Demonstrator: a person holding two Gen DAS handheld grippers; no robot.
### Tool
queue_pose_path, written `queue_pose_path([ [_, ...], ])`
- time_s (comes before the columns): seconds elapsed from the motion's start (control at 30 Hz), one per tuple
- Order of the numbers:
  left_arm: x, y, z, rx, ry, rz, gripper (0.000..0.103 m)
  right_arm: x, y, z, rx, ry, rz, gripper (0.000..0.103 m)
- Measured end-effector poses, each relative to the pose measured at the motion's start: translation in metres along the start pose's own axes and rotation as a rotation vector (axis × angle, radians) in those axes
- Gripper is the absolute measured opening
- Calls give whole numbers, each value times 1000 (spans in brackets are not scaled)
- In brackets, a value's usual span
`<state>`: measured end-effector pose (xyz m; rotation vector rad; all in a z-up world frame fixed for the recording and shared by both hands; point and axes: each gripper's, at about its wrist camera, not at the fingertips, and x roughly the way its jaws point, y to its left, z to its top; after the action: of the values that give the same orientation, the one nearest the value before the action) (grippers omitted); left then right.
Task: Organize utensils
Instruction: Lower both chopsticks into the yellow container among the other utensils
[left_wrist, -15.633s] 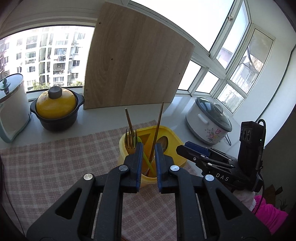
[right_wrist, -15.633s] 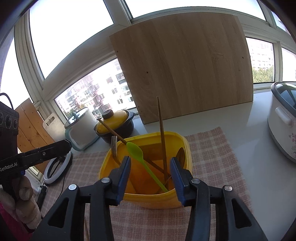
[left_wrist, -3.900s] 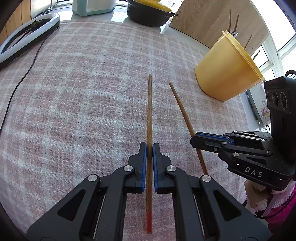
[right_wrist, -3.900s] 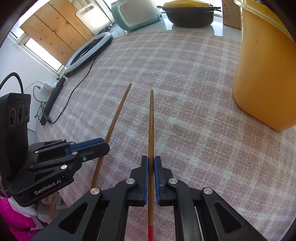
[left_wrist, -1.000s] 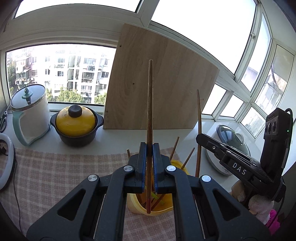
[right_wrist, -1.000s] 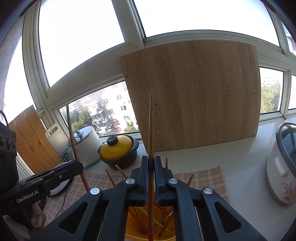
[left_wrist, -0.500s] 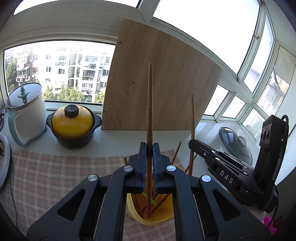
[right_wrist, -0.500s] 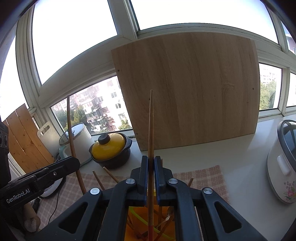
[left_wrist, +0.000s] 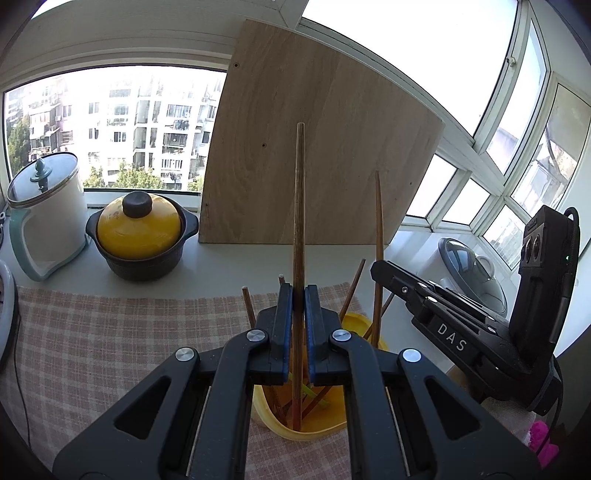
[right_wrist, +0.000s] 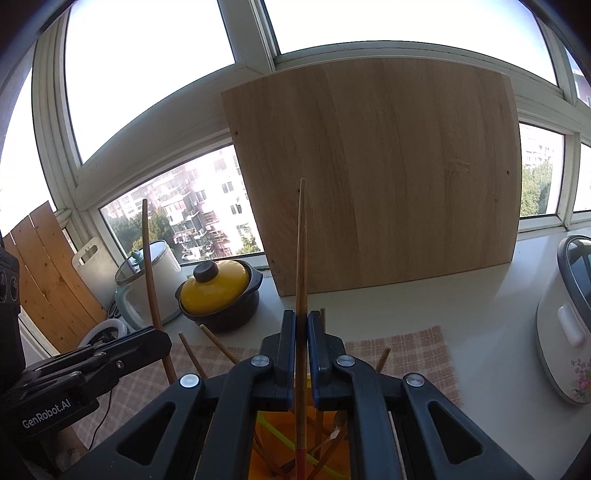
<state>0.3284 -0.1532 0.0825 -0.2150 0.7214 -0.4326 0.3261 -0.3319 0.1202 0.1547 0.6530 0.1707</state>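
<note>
Left wrist view: my left gripper (left_wrist: 298, 325) has its jaws clamped on a chopstick (left_wrist: 297, 229), upright over the yellow tub (left_wrist: 291, 424); my right gripper (right_wrist: 302, 350) grips another chopstick (right_wrist: 301, 258) likewise, so each drops tip-first inside

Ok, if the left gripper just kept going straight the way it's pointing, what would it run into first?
Probably the wooden board leaning at the window: the left gripper points level over the counter, and the chopstick it holds aims at the board. Nothing else shows in that line, though depth is hard to judge in the fisheye.
</note>
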Motion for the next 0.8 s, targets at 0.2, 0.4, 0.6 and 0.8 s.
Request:
queue_pose_path([
  [0.2, -4, -2, -9, 7, 17, -13, 4, -4, -7, -8, 37, 16, 28, 4],
  [0.4, -10, -2, -24, 5, 38, -30, 4, -17, -13, -19, 48, 22, 40, 4],
  [0.6, -10, 0, -43, -6, 63, -24, 4, -27, -17, -39, 56, 42, 42, 4],
  [0.8, -14, -4, -57, 12, 74, -6, 4, -35, -17, -53, 62, 56, 42, 4],
])
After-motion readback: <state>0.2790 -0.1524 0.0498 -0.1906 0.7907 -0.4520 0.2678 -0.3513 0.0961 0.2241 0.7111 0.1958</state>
